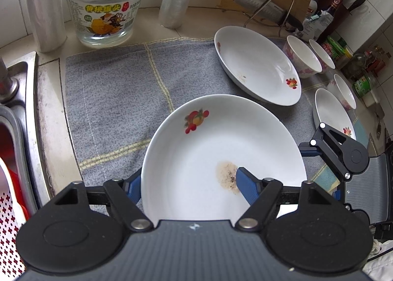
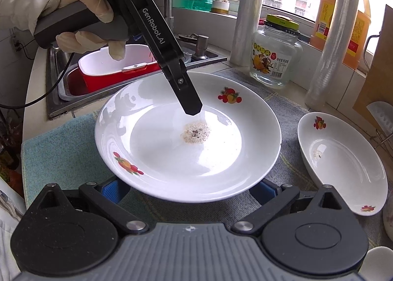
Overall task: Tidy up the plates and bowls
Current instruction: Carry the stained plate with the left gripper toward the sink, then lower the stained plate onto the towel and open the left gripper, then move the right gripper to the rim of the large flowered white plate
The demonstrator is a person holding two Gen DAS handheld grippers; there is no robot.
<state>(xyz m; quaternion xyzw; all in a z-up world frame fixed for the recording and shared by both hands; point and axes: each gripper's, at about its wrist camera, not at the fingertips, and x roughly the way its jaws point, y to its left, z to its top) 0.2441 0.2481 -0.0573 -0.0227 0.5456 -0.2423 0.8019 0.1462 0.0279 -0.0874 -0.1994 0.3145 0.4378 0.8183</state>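
A white plate with fruit prints and a brown food smear (image 1: 208, 158) is gripped at its rim by my left gripper (image 1: 189, 187), one blue finger (image 1: 246, 189) inside it and one under it. The same plate (image 2: 172, 158) shows in the right wrist view with the left gripper's finger (image 2: 189, 99) on it. My right gripper (image 2: 189, 190) is open, its fingers wide apart under the plate's near edge. A second deep plate (image 1: 255, 65) (image 2: 343, 163) lies to the right on the grey towel (image 1: 118, 99). Floral bowls (image 1: 301, 57) and a small plate (image 1: 331, 114) stand further right.
A glass jar (image 1: 105, 3) (image 2: 275, 57), plastic wrap rolls (image 1: 45, 6) (image 2: 331, 43), a cleaver on a rack (image 1: 267, 11) and condiment bottles (image 1: 336, 11) line the back. The steel sink (image 2: 73, 84) with a red and white basin (image 2: 115, 65) is on the left.
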